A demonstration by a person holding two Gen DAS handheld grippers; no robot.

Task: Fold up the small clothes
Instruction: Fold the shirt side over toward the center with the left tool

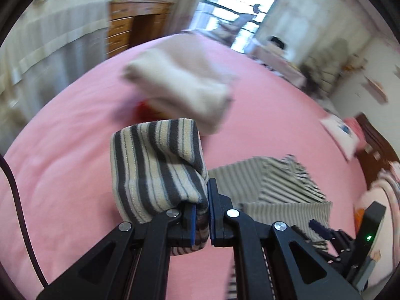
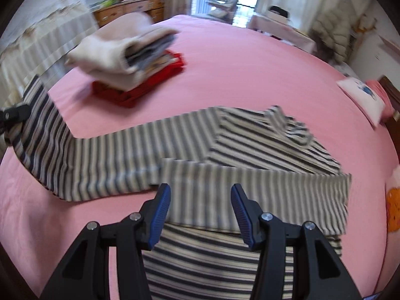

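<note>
Striped garment [image 2: 200,150] sleeve edge pinched by left hand-held gripper [image 1: 201,215].

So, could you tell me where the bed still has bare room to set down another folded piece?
The pink sheet lies bare between the folded stack and the pillow, beyond the striped garment. A narrower bare strip runs along the near left edge. The striped garment crowds the near middle; the left gripper pinches its sleeve, and the right gripper is open over it.

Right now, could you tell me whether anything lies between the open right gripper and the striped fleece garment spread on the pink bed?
Nothing visible does: the right gripper hovers directly over the striped fleece garment, its jaws apart and empty.
</note>
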